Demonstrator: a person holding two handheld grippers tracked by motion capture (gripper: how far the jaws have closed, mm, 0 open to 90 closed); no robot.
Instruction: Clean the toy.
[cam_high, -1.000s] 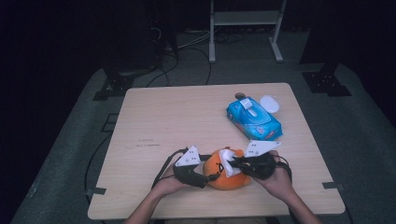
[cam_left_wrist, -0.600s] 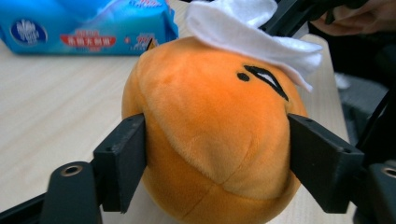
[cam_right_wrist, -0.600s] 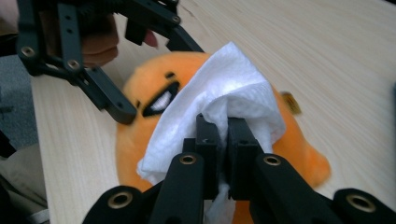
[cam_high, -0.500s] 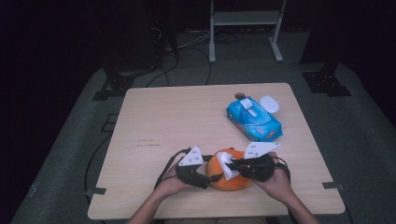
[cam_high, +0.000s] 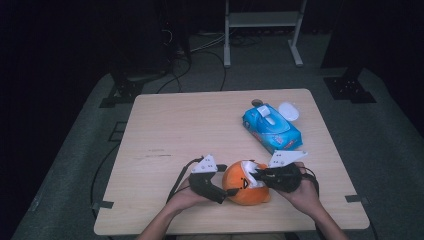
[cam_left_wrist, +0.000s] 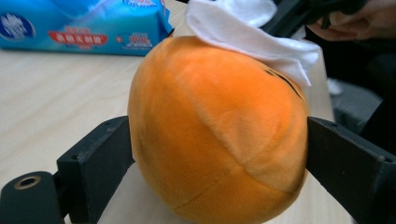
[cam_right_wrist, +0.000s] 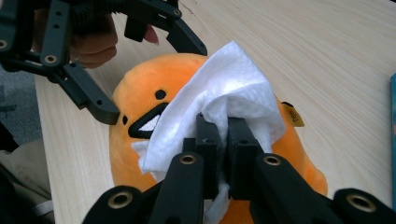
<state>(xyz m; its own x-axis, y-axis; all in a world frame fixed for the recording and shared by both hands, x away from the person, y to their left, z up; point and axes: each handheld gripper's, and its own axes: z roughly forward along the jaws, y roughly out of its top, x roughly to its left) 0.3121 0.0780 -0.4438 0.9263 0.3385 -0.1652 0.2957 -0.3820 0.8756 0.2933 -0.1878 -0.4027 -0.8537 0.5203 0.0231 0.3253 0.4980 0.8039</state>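
In the high view, at the lower middle of the frame, the left gripper (cam_high: 227, 189) sits at the left side of an orange plush (cam_high: 246, 184). Its jaws have just been opening and now stand wide, one on each side of the plush. In the left gripper view the plush (cam_left_wrist: 215, 135) fills the space between the two black jaws. The left jaw seems to touch its side, and the right jaw is just at its edge, but I cannot tell if they press on it.

The plush lies on the table (cam_high: 190, 130), near the bottom edge, between the two hands. On top of it is a white tissue (cam_high: 252, 172).

To the right of the plush in the high view, the right gripper (cam_high: 261, 176) has its jaws together, clamped on the tissue. In the right gripper view the tissue (cam_right_wrist: 219, 102) folds over the jaw tips and covers part of the plush face (cam_right_wrist: 149, 116).

In the upper right part of the table lies a blue tissue pack (cam_high: 272, 127), well apart from the plush, with a small white lid (cam_high: 288, 111) just beside it
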